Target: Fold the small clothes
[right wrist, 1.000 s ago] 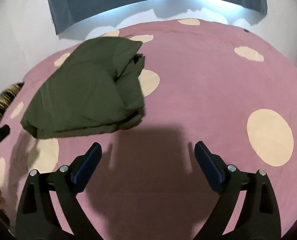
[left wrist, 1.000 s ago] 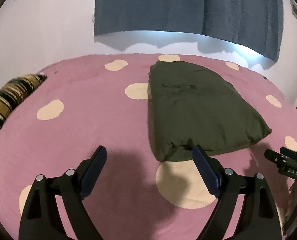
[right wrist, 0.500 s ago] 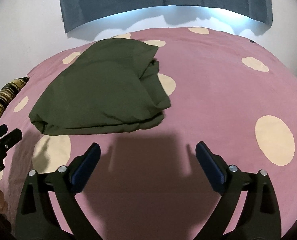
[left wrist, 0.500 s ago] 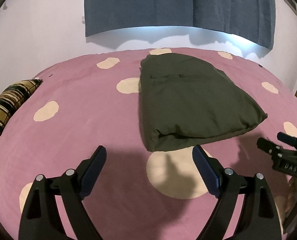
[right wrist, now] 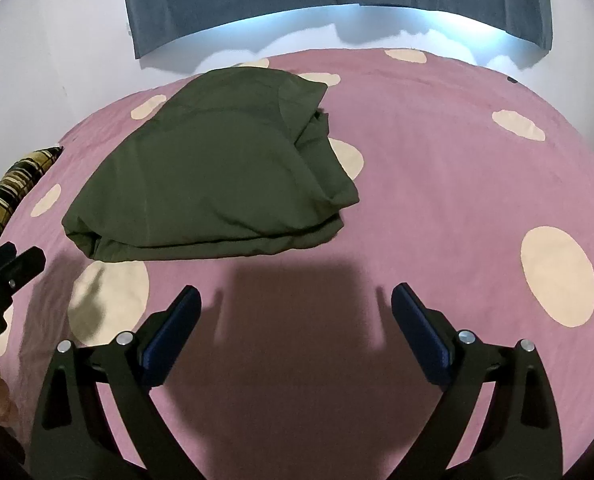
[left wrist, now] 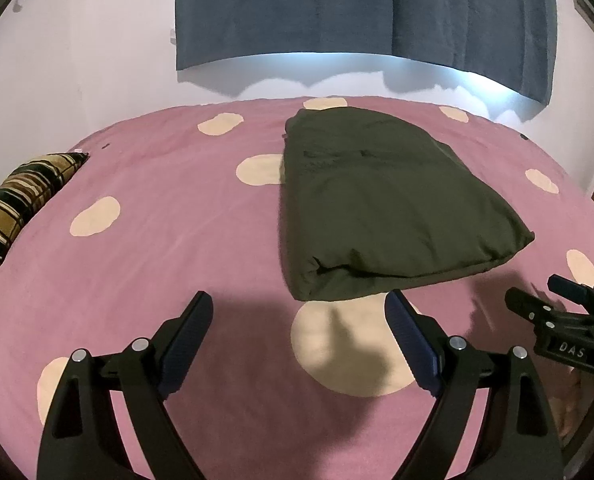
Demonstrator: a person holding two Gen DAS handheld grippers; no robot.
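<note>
- Left hand-held gripper [left wrist: 299, 314]: released, nothing between jaws.
- Right hand-held gripper [right wrist: 296, 307]: released too.
- Folded olive garment [left wrist: 381, 204] lies on pink spotted bed [left wrist: 169, 208], just beyond both.

We can read only one marking. In the left wrist view, pale letters "DAS" stand on the black body of the right gripper [left wrist: 568, 294], which reaches in from the right edge of that picture above the near right part of the bed cover [left wrist: 177, 240]. In the right wrist view, the left gripper [right wrist: 5, 264] comes in at the left edge, and we see a few pale strokes on its black body low down, cut off by the picture's edge and too partial for us to read. We find no other text, label, brand, number or sign that can be read in either view.
</note>
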